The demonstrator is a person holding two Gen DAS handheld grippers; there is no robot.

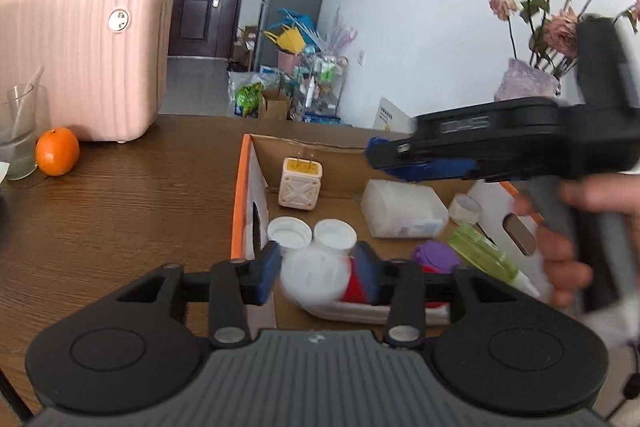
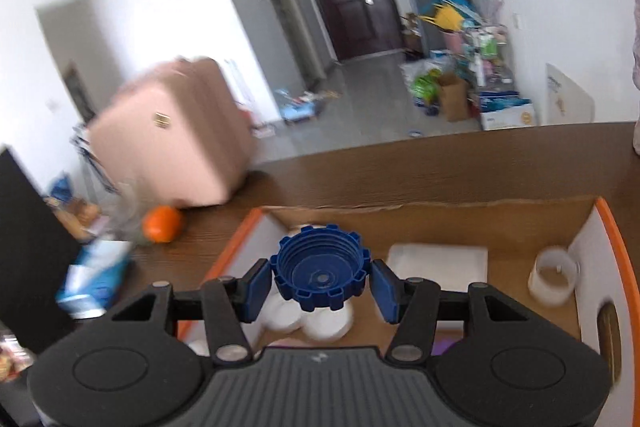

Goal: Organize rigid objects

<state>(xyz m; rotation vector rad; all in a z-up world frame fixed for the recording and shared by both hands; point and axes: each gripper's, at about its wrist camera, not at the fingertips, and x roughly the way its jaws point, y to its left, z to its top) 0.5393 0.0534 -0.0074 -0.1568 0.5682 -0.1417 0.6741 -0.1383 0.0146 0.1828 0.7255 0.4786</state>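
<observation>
Above the near end of an orange-rimmed cardboard box (image 1: 242, 187), my left gripper (image 1: 318, 269) stands open. A blurred white cap (image 1: 316, 281) lies loose between its blue pads. Under it in the box are two white caps (image 1: 289, 233), a cream plug charger (image 1: 300, 183), a clear plastic case (image 1: 404, 207), a tape roll (image 1: 466, 209), a purple lid (image 1: 436, 255) and a green tube (image 1: 480, 255). My right gripper (image 2: 320, 285) is shut on a blue ribbed cap (image 2: 320, 267) over the same box (image 2: 612, 239). In the left wrist view, that gripper (image 1: 378, 153) reaches in from the right, held by a hand (image 1: 568, 227).
The box sits on a brown wooden table (image 1: 120, 207). At the table's left stand a pink suitcase (image 1: 80, 55), an orange (image 1: 57, 151) and a drinking glass (image 1: 18, 135). A vase of dried roses (image 1: 528, 83) stands behind the box on the right. A blue-white packet (image 2: 96, 275) lies left of the box.
</observation>
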